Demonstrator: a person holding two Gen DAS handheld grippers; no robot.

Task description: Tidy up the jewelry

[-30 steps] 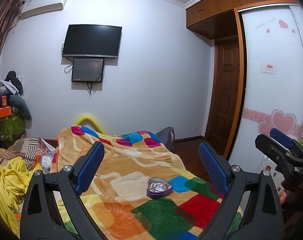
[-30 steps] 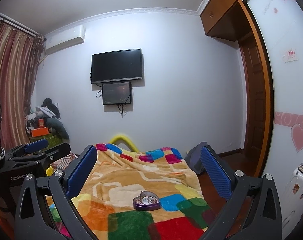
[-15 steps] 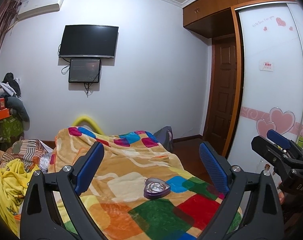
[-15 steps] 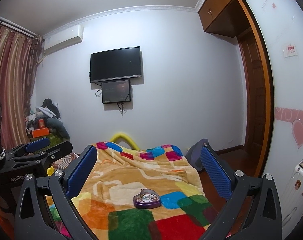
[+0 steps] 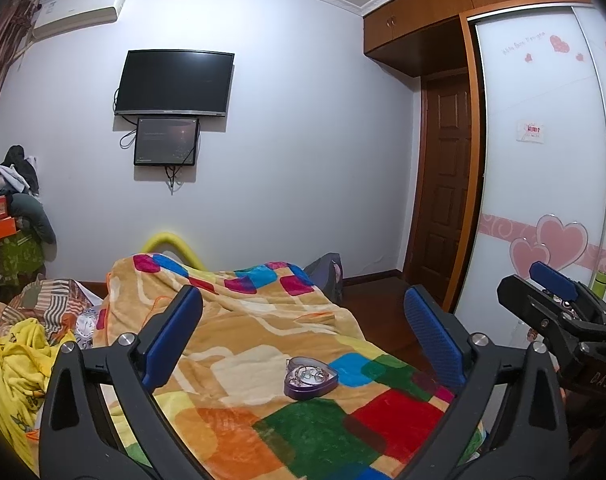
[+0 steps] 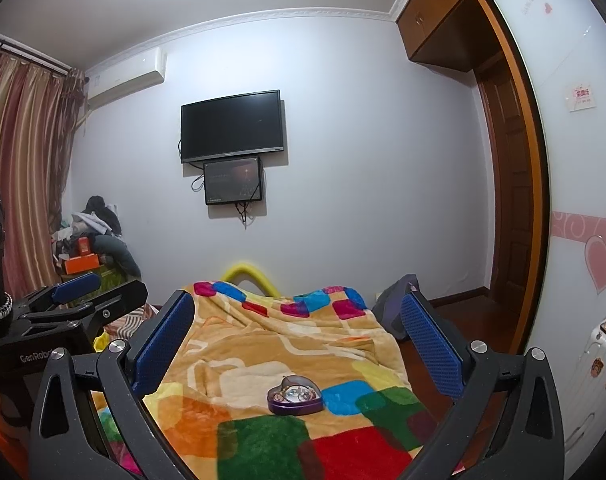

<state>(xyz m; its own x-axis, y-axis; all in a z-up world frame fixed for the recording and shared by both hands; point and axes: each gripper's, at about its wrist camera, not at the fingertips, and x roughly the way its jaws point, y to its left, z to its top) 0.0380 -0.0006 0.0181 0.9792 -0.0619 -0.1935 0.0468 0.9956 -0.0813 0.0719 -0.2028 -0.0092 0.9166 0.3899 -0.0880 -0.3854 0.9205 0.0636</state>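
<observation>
The left claw (image 5: 303, 334) is wide and holds nothing; the right claw (image 6: 297, 334) is wide too. Both hang above the bed. A purple heart box (image 5: 310, 377) with jewelry inside lies on the colourful blanket (image 5: 263, 344), between the blue fingers (image 5: 173, 336) in each view, not touching them.

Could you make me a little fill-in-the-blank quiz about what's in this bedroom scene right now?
1. The purple jewelry box is shaped like a ____.
2. It sits on a colorful patchwork ____.
3. The left gripper and right gripper both have their jaws ____, holding nothing.
4. On the wall, a small screen hangs just ____ the television.

Missing words: heart; blanket; open; below
</observation>
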